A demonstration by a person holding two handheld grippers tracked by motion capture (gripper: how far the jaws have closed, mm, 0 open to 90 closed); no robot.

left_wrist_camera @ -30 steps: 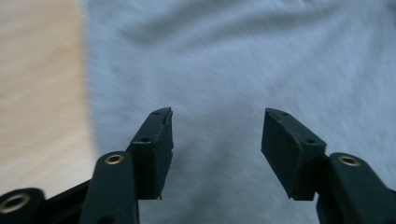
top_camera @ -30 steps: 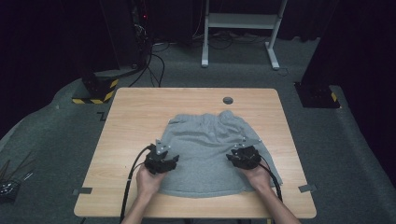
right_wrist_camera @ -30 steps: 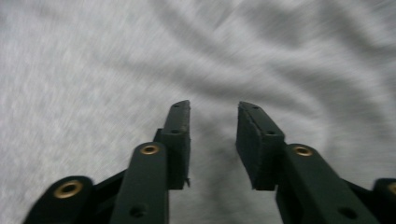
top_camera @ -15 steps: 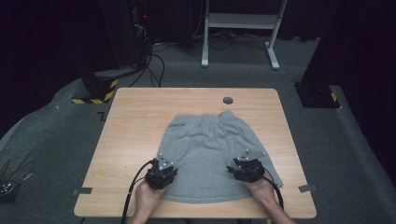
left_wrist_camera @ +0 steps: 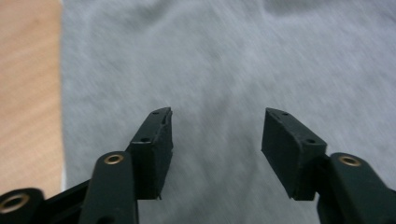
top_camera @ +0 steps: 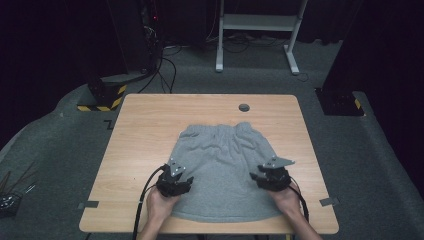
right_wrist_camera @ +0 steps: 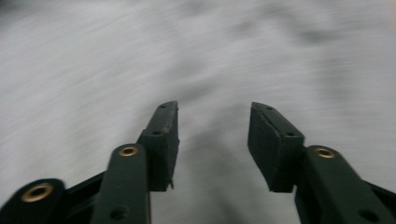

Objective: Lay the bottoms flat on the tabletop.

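A pair of grey shorts [top_camera: 225, 165] lies flat on the wooden table [top_camera: 145, 130], waistband toward the far side. My left gripper [top_camera: 175, 181] hovers over the shorts' near left part, jaws open with nothing between them; in the left gripper view [left_wrist_camera: 217, 135] grey cloth [left_wrist_camera: 224, 60] lies below and wood [left_wrist_camera: 28, 84] at the left. My right gripper [top_camera: 271, 176] is over the near right part, also open; its own view [right_wrist_camera: 212, 135] looks down on blurred grey cloth [right_wrist_camera: 196, 56].
A small dark round hole [top_camera: 244, 107] sits near the table's far edge. Tape strips [top_camera: 88, 204] mark the near corners. Beyond the table stand a white frame [top_camera: 260, 30] and black equipment with cables [top_camera: 140, 45] on grey carpet.
Both grippers slid toward the near edge over the shorts and then back a little farther in. The shorts' hem now reaches nearer to the table's front edge.
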